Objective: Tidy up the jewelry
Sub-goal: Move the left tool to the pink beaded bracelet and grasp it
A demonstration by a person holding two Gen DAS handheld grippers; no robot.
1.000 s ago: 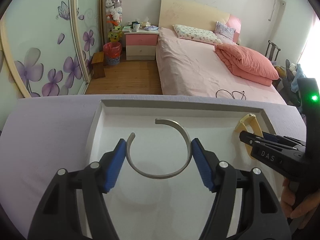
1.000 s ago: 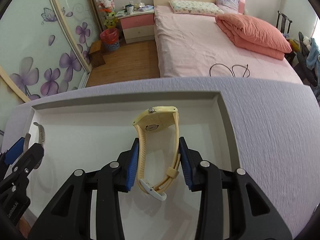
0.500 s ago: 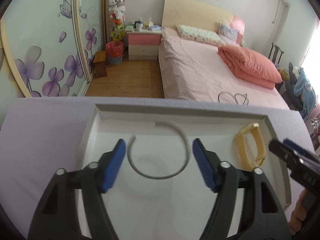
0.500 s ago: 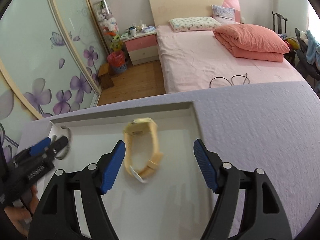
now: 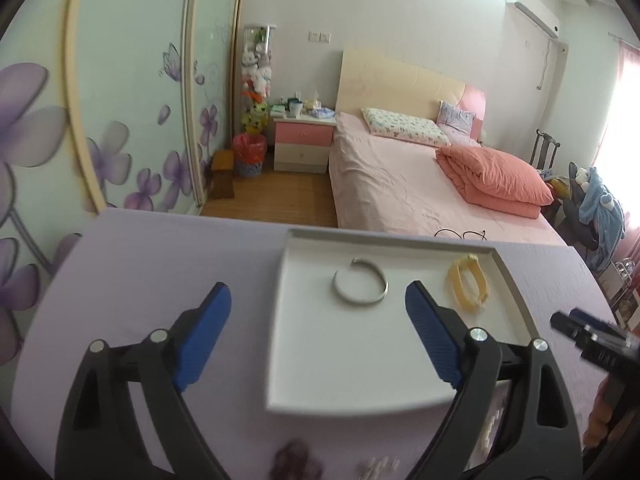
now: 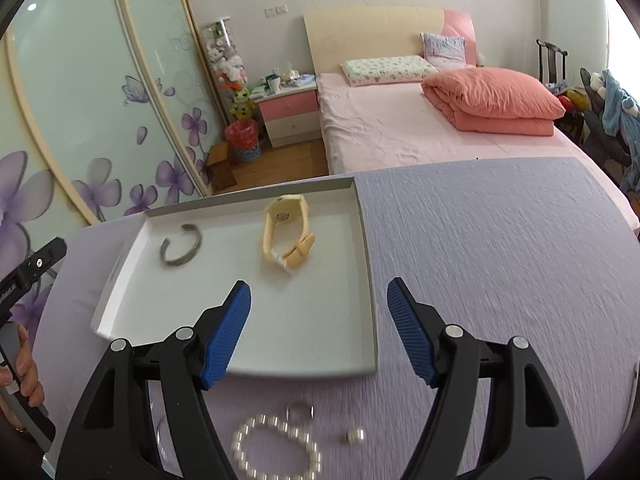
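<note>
Nearest you, a pearl bracelet (image 6: 276, 446) and a small ring (image 6: 300, 411) lie on the lavender counter (image 6: 500, 264). Your right gripper (image 6: 319, 330) and left gripper (image 5: 318, 334) both hover with jaws released, grasping nothing. Beyond them, the white tray (image 6: 370, 312) holds the silver bangle (image 5: 361, 285) and, apart from it, the yellow watch (image 6: 286, 236). Farther off stands the pink bed (image 6: 420, 136).

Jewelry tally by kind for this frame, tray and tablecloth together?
Silver cuff bracelet, in tray: 1
Yellow watch, in tray: 1
Pearl bracelet, on cloth: 1
Silver ring, on cloth: 1
Small pearl piece, on cloth: 1
Total: 5, counting only pieces clear enough to identify.
</note>
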